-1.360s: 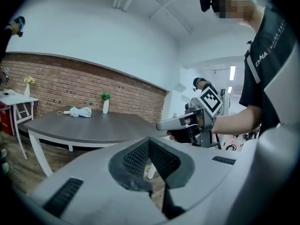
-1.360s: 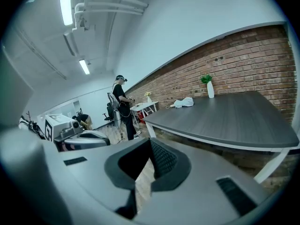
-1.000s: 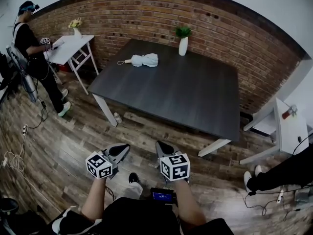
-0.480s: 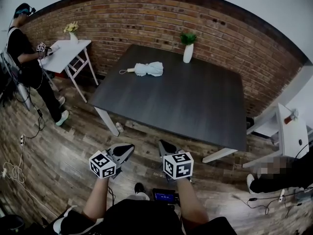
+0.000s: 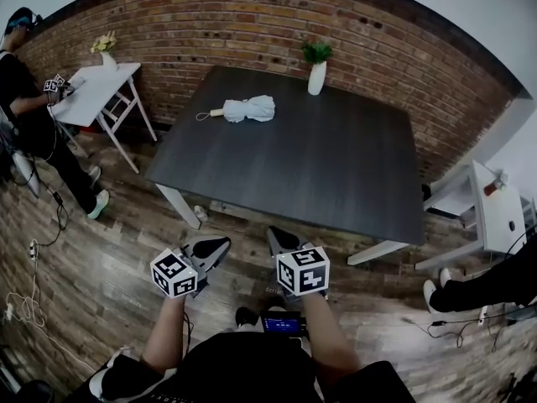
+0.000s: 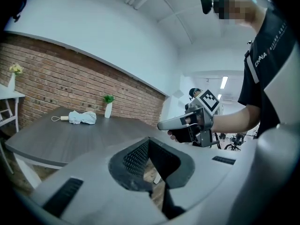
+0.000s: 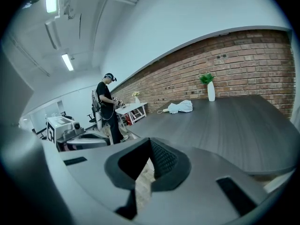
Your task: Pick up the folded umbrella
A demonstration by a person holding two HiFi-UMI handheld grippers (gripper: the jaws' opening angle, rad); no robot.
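Note:
The folded white umbrella (image 5: 247, 107) lies on the far left part of the dark grey table (image 5: 336, 175), its handle and strap pointing left. It also shows far off in the left gripper view, umbrella (image 6: 82, 117), and in the right gripper view, umbrella (image 7: 180, 107). My left gripper (image 5: 210, 248) and right gripper (image 5: 281, 240) hover side by side over the wooden floor, short of the table's near edge. Both are shut with nothing in them. The umbrella is well beyond their reach.
A white vase with a green plant (image 5: 316, 72) stands at the table's far edge. A person (image 5: 29, 107) stands at a white side table (image 5: 101, 86) on the left. Another white table (image 5: 495, 212) and someone's legs (image 5: 478, 288) are on the right. Cables lie on the floor (image 5: 25, 300).
The dark table looks a little larger and nearer than before, as both grippers have been carried toward it. The person on the left has shifted toward the picture's edge.

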